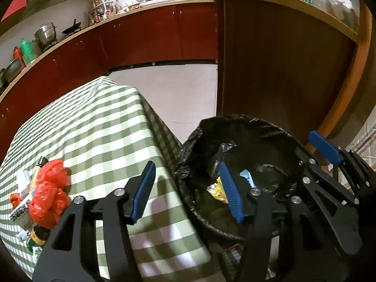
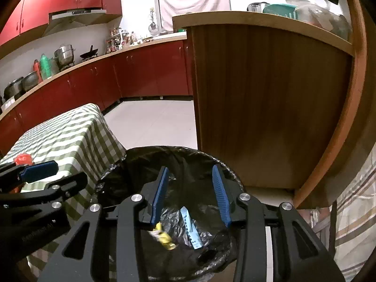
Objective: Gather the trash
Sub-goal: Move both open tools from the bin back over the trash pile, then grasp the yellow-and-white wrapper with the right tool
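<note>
Both grippers, left gripper (image 1: 186,191) and right gripper (image 2: 190,196), hang open and empty over the black-lined bin (image 2: 141,157); the blue wrapper (image 2: 190,229) and probably a yellow wrapper (image 2: 164,235) lie inside. Withdraw upward, clear of the liner, toward the red bag (image 1: 49,195) on the checked tablecloth (image 1: 98,127).

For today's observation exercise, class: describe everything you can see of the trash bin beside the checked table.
The trash bin is round, open-topped and lined with a crinkled, glossy black plastic bag folded over its rim. It stands on the floor, close against the hanging green-checked tablecloth and before a wooden counter panel. Inside lie a yellow wrapper and a light-blue strip. Nothing grips it.
</note>
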Tool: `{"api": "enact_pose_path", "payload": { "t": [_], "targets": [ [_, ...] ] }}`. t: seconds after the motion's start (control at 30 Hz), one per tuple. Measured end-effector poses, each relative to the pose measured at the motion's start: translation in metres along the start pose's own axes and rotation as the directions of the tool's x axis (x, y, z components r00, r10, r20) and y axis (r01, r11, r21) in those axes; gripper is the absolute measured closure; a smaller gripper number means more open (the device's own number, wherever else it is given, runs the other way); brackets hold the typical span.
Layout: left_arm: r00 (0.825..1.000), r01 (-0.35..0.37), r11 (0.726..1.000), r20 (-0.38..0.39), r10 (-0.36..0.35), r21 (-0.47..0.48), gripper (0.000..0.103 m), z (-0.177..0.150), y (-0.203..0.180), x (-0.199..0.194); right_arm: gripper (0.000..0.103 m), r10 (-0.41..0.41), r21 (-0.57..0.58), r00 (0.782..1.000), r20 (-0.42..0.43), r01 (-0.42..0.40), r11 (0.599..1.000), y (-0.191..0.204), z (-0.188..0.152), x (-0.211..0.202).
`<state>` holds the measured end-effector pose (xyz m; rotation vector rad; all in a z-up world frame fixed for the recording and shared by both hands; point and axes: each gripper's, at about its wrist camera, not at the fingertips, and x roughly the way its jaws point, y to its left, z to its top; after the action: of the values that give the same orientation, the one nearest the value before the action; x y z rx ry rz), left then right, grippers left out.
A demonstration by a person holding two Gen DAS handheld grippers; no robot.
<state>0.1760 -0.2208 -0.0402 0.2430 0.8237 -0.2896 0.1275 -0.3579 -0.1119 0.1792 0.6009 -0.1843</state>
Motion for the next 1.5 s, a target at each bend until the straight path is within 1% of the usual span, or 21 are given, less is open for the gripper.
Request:
{"api": "enact_pose_path", "payload": {
  "t": [0.1,0.23,0.3,0.43,0.57,0.7,0.9,1.1,1.33,1.5],
  "targets": [
    [1.000,0.000,1.000,0.021,0.000,-0.023,0.040,-0.002,0.010,-0.014,0.059,-0.005,0.007,1.000,0.004,0.005,1.000,0.003,-0.001,-0.008],
    [0.999,-0.011,0.999,0.047,0.012,-0.030,0.038,-0.009,0.025,-0.034,0.046,-0.014,0.017,1.000,0.028,0.013,1.000,0.011,-0.002,-0.026],
    [0.998,-0.018,0.999,0.055,0.021,-0.041,0.037,-0.015,0.035,-0.045,0.043,-0.026,0.014,0.999,0.043,0.025,1.000,0.018,-0.003,-0.036],
    [0.997,-0.036,0.997,0.064,0.040,-0.065,0.036,-0.029,0.058,-0.066,0.039,0.005,0.011,0.999,0.039,-0.006,1.000,0.034,-0.009,-0.052],
    [0.995,-0.065,0.994,0.070,0.071,-0.090,0.036,-0.046,0.084,-0.086,0.039,0.039,-0.025,0.999,0.023,-0.038,0.999,0.060,-0.016,-0.065],
    [0.992,-0.092,0.989,0.073,0.101,-0.116,0.036,-0.063,0.110,-0.104,0.039,0.056,-0.060,0.998,0.007,-0.056,0.997,0.084,-0.025,-0.075],
    [0.986,-0.144,0.977,0.065,0.155,-0.156,0.035,-0.093,0.151,-0.126,0.039,0.093,-0.105,0.996,-0.016,-0.095,0.990,0.123,-0.042,-0.088],
    [0.980,-0.183,0.962,0.039,0.195,-0.203,0.035,-0.120,0.187,-0.137,0.039,0.141,-0.133,0.989,-0.037,-0.145,0.980,0.158,-0.056,-0.097],
    [0.969,-0.238,0.935,0.004,0.248,-0.263,0.035,-0.148,0.230,-0.148,0.039,0.200,-0.186,0.977,-0.072,-0.210,0.960,0.199,-0.073,-0.104],
    [0.963,-0.261,0.918,-0.010,0.270,-0.297,0.035,-0.163,0.253,-0.153,0.039,0.217,-0.229,0.970,-0.108,-0.237,0.944,0.221,-0.087,-0.106]
  ]
}}
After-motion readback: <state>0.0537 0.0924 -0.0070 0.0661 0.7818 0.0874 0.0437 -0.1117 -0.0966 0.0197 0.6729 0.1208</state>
